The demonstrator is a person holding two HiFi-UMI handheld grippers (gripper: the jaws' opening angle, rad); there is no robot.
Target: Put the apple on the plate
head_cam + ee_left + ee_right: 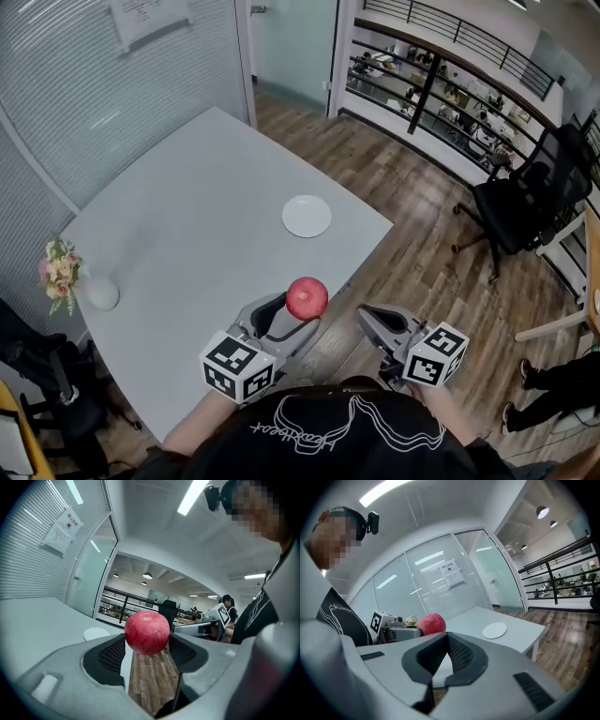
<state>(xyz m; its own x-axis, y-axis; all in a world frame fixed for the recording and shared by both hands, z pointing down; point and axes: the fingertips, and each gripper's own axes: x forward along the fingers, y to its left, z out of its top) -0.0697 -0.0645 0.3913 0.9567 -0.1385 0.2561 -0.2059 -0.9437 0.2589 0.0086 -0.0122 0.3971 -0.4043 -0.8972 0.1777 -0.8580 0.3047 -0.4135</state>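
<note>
there, apple (146, 633) tight in the left tool (147, 644); right tool (446, 636) closed, empty

- The apple (307, 297) has smooth, glossy red skin with faint pale speckling.
- The left gripper (302, 315) has a matt grey plastic shell. Its pads (111, 654) are black, finely ribbed and look like rubber.
- The right gripper (369, 317) has the same matt grey plastic and black ribbed lining.
- The plate (307, 216) is white and smooth, with little shine.
- The table (187, 225) top is pale grey, smooth and matt.
- The floor (412, 244) on the right is brown wood planking with visible grain and a soft sheen.
- The railing (427, 89) at the far right is dark metal.
</note>
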